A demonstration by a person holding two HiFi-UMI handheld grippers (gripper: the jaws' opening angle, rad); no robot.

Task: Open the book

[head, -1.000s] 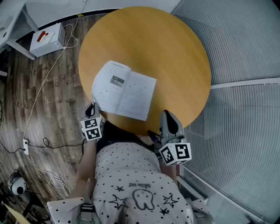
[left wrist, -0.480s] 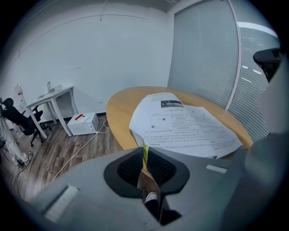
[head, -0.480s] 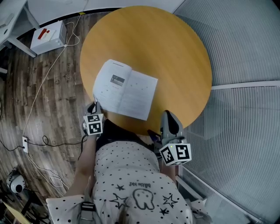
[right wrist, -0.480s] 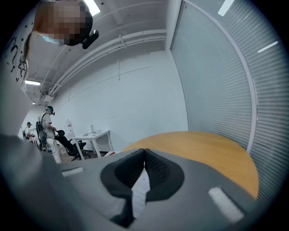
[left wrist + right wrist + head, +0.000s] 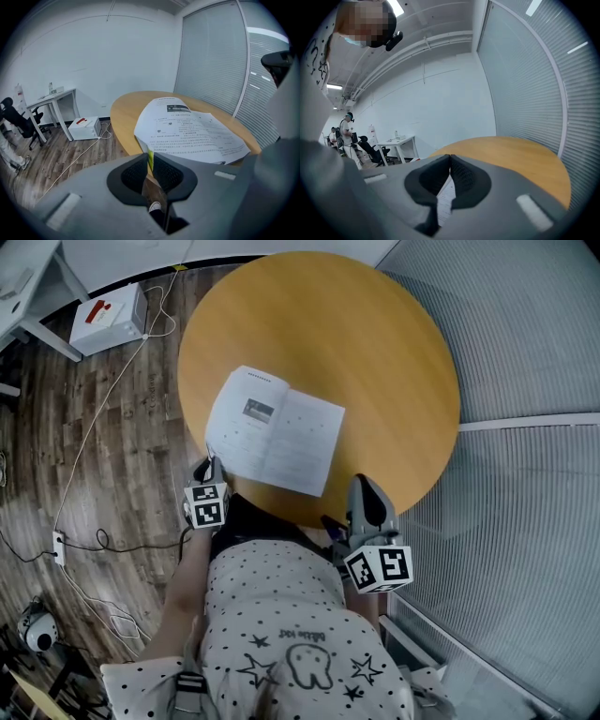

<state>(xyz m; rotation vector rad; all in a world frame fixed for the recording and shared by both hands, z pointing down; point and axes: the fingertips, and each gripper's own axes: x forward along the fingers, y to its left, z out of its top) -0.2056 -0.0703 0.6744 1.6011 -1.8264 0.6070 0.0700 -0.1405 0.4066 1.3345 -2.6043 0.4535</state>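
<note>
The book (image 5: 277, 432) lies open and flat on the round wooden table (image 5: 375, 343), white printed pages up. My left gripper (image 5: 206, 468) hangs at the table's near-left edge, just short of the book's near-left corner. In the left gripper view the book (image 5: 197, 131) spreads beyond the left gripper (image 5: 149, 157). Its jaws have just been opening and stand a narrow slit apart; the book's yellowish corner edge shows past the tips, not pressed. My right gripper (image 5: 364, 486) rests at the near-right edge, shut and empty, its right gripper (image 5: 450, 159) tips touching.
A white box (image 5: 108, 315) sits on the wooden floor left of the table, with cables (image 5: 84, 446) trailing to a power strip (image 5: 58, 547). A white desk (image 5: 51, 101) and an office chair (image 5: 18, 122) stand further left. A blinds-covered glass wall (image 5: 525, 334) runs along the right.
The left gripper has sunk and drawn slightly back from the book's near-left corner. The book stays open and flat. The right gripper has not moved.
</note>
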